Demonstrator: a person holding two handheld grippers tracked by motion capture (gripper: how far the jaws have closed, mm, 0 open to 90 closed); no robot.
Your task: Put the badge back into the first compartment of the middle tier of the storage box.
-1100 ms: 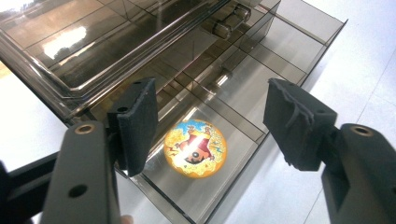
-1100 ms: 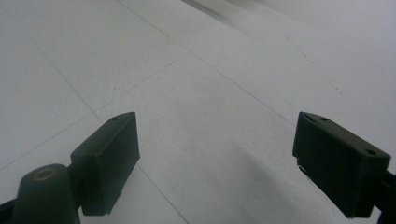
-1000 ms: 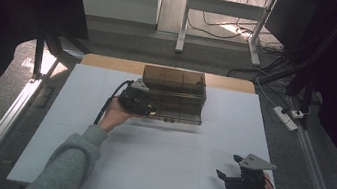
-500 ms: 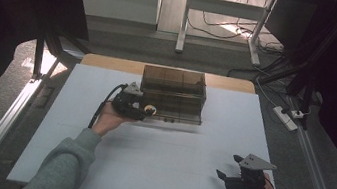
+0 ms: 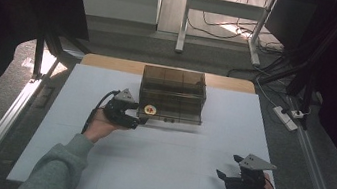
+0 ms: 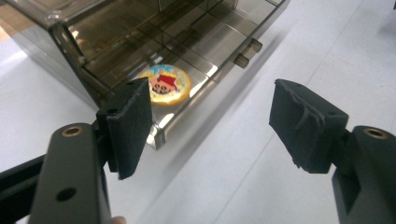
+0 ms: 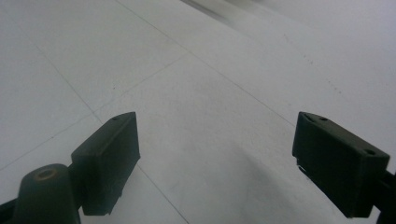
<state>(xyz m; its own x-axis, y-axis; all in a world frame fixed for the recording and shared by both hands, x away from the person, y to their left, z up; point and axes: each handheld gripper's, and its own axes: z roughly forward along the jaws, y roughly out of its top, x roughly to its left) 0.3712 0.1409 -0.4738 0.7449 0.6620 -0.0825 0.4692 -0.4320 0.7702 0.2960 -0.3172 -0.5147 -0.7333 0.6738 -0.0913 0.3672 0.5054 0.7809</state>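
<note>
The left gripper [image 5: 138,122] sits at the front left corner of the box [image 5: 172,94], jaws apart and just been opening, with nothing between the pads [image 6: 128,123]. Just ahead of it, the disc [image 6: 164,84], a round yellow piece with a red picture, lies flat inside the pulled-out drawer [image 6: 184,100], slightly to the side of the near pad and clear of it. So the drop looks done: the disc is in the box's lowest level and the gripper has let go.

Far off to the right of that hand, the right gripper [image 5: 226,176] rests low over the bare table [image 5: 171,160], jaws wide, holding nothing.

What seems left, judging by the drawer standing out from the box front with its two small knobs [image 6: 247,52] beyond the left gripper: pushing it shut. No other loose piece shows on the table.
</note>
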